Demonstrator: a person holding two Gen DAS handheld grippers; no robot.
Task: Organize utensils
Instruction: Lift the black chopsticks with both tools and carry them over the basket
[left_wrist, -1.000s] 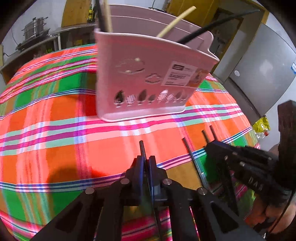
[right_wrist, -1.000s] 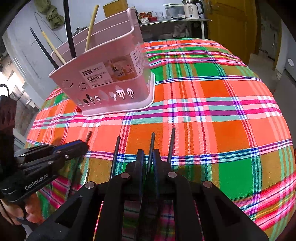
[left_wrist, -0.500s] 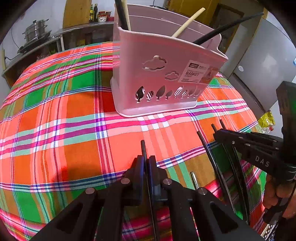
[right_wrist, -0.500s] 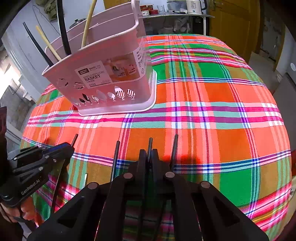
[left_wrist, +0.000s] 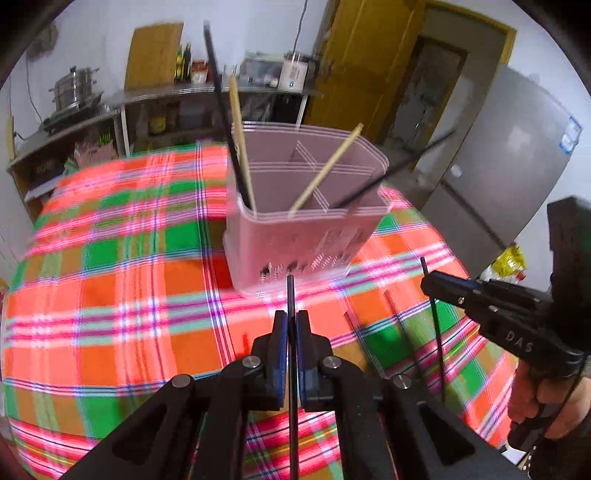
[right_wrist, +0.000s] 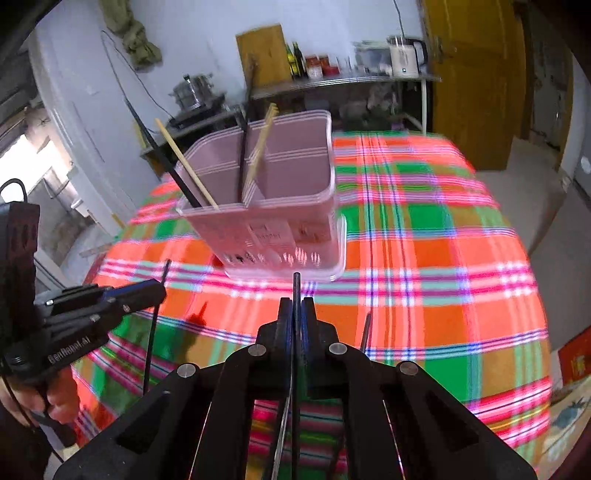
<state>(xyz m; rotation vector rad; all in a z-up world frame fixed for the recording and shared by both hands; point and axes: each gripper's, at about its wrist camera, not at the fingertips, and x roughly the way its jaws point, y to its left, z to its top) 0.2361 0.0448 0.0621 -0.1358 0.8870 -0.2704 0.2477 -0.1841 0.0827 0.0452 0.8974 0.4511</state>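
Both raised off the surface (left_wrist: 110, 332) since a second ago: left gripper (left_wrist: 291, 328) clamped on one black chopstick (left_wrist: 290, 291), right gripper (right_wrist: 295, 317) clamped on another (right_wrist: 296, 291). Risk: thin sticks pivoting or slipping between pads during transfer; tips striking the rim. Ahead of both: pink divided basket (left_wrist: 295, 236), holding two black and two pale chopsticks. More sticks lying below.

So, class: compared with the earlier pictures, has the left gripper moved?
Yes. The left gripper, shut on a black chopstick, has risen: against the pink basket, this view now looks down into its compartments.
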